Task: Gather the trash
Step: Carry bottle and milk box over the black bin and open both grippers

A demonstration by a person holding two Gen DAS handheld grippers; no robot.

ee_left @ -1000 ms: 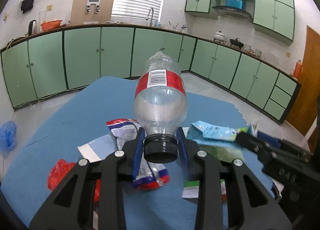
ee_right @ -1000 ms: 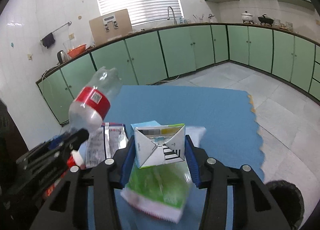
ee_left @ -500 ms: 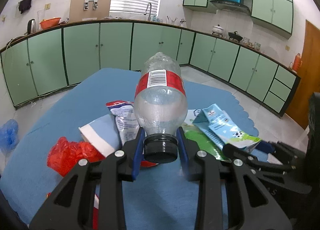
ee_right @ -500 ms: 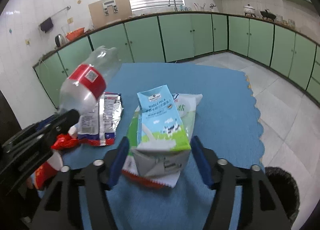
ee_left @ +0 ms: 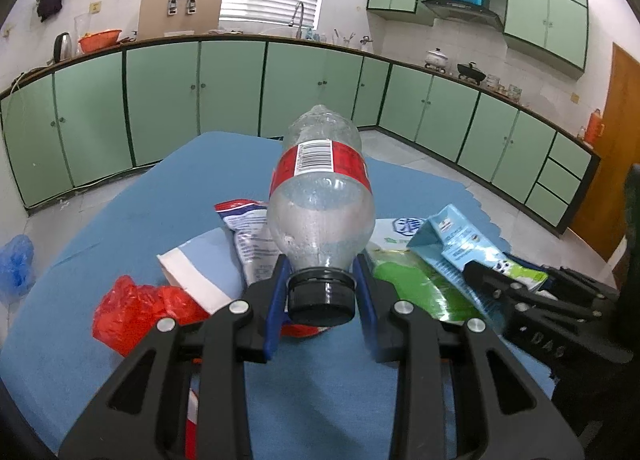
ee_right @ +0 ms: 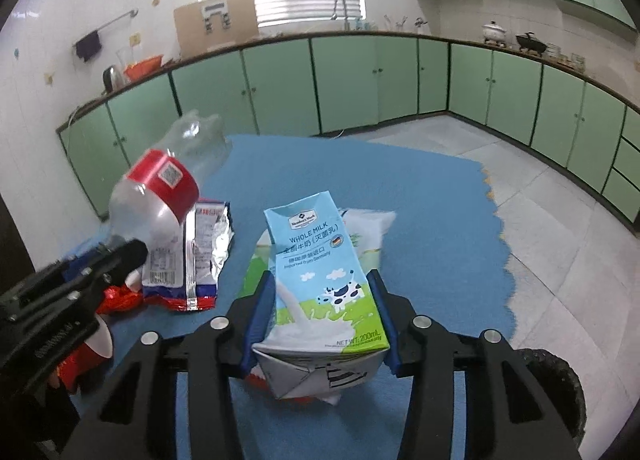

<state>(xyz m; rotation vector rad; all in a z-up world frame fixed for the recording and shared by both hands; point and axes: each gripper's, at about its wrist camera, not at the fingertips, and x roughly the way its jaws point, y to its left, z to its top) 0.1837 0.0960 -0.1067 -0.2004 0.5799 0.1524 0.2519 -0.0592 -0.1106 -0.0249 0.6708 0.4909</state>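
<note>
Since a second ago: my right gripper let the milk carton drop flat and has retaken it lengthwise; the bottle has barely shifted.

Item 1, plastic bottle. Location: in my left gripper, raised above the blue mat, base pointing away. Grasp: blue pads clenched on the neck just behind the black cap. Handling, as I judge it: empty, very light, thin walls that would buckle if squeezed mid-body; the neck is the stiff part and the right place to hold. Markings: red label with a barcode; a QR code shows in the right wrist view. No brand legible.

Item 2, milk carton. Location: between my right gripper's pads, folded bottom end towards the camera, over the mat. Grasp: jaws closing on its two long sides, pads against the card. Handling, as I judge it: light, probably empty, card stiff along the edges but soft on the faces, smooth coated surface that may slip; hold low across the narrow sides. Markings: "Member's Mark", "WHOLE MILK", Chinese characters, "Imported from Germany", "NET WT. 200mL", cow picture.

Item 3, loose on the mat: green pouch under the carton, foil snack wrapper with small print too fine to read, red plastic bag. All limp, crinkly, best pinched at an edge.
</note>
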